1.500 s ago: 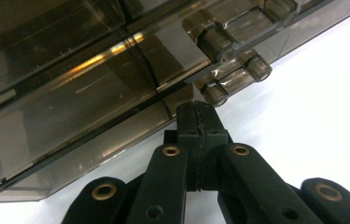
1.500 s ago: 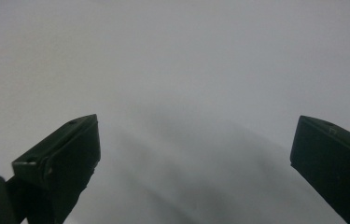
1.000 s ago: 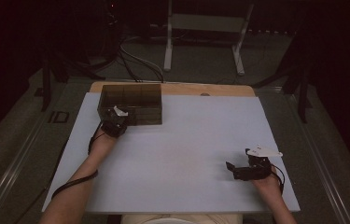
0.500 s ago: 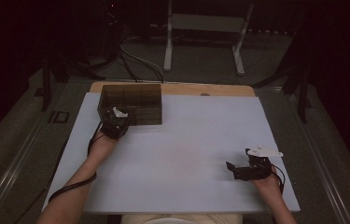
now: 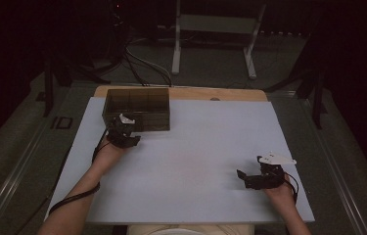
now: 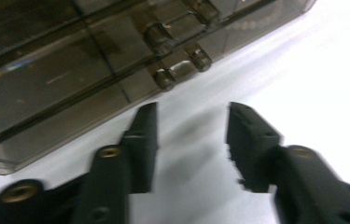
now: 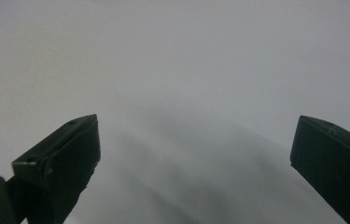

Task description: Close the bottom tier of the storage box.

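Observation:
A smoky clear plastic box (image 5: 137,108) with inner dividers sits at the far left of the white table (image 5: 195,152). My left gripper (image 5: 123,133) rests just in front of the box's near wall, open with nothing between its jaws. In the left gripper view the box (image 6: 70,70) lies close ahead, its hinge barrels (image 6: 177,74) just beyond my left gripper (image 6: 191,126). My right gripper (image 5: 249,178) lies low over the table at the near right, pointing left. In the right gripper view my right gripper (image 7: 196,140) stands wide open above bare white surface.
A wooden board edge (image 5: 220,93) shows behind the white table. Beyond it a metal stand (image 5: 215,29) and cables (image 5: 137,58) sit on the dark floor. A black cable (image 5: 73,196) trails from the left gripper along the forearm.

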Action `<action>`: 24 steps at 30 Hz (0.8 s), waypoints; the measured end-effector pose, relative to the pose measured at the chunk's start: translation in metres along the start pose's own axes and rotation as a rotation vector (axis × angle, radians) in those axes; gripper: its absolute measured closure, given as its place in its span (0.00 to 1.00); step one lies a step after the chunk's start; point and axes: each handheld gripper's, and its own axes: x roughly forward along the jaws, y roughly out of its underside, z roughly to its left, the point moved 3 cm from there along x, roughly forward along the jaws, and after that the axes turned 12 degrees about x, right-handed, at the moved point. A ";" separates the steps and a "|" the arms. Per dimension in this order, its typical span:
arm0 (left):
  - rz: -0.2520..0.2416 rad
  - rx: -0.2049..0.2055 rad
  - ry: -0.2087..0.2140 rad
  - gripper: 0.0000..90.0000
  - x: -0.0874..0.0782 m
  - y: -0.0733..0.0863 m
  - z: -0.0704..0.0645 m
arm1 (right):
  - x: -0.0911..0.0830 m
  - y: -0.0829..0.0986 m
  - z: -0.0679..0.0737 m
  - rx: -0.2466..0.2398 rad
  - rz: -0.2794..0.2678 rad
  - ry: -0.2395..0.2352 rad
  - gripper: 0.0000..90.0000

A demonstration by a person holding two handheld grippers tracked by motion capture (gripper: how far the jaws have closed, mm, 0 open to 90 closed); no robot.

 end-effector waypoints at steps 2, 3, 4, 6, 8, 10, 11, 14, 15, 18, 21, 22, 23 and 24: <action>0.006 0.008 0.011 0.53 0.001 0.000 -0.002 | 0.000 0.000 0.000 -0.001 0.001 -0.001 0.01; 0.011 0.008 0.013 0.49 0.001 0.000 -0.003 | 0.000 0.000 0.000 -0.001 0.002 -0.001 0.01; 0.017 0.009 0.025 0.44 0.002 0.000 -0.004 | 0.000 0.000 0.000 -0.001 0.002 -0.001 0.01; 0.028 0.013 0.026 0.37 0.003 0.001 -0.005 | 0.000 0.000 0.000 -0.002 0.002 -0.001 0.02; 0.039 0.015 0.047 0.27 0.005 0.001 -0.007 | 0.000 0.000 0.000 -0.002 0.002 -0.001 0.01; 0.042 0.025 0.051 0.21 0.006 0.001 -0.009 | 0.000 0.000 0.000 -0.002 0.002 0.000 0.01; 0.039 0.025 0.068 0.18 0.006 0.001 -0.009 | 0.000 0.000 0.000 0.000 0.001 0.000 0.01; 0.037 0.036 0.111 0.06 0.006 0.000 -0.011 | -0.001 0.000 -0.001 0.000 -0.002 0.001 0.01; 0.036 0.045 0.116 0.04 0.005 0.000 -0.012 | -0.001 0.000 -0.001 0.000 -0.003 0.000 0.01; 0.028 0.064 0.128 0.03 0.004 -0.001 -0.013 | -0.001 0.000 -0.001 0.001 -0.003 -0.001 0.01; 0.024 0.085 0.145 0.01 0.002 -0.002 -0.014 | -0.001 0.000 -0.001 0.000 -0.005 -0.003 0.01; 0.020 0.090 0.150 0.01 0.001 -0.002 -0.015 | -0.001 0.000 -0.002 0.002 -0.005 -0.002 0.01; 0.019 0.098 0.157 0.01 0.001 -0.003 -0.015 | -0.001 0.000 -0.002 0.006 -0.005 -0.005 0.01; 0.014 0.103 0.167 0.01 0.000 -0.003 -0.016 | -0.001 0.000 -0.002 0.008 -0.005 -0.005 0.01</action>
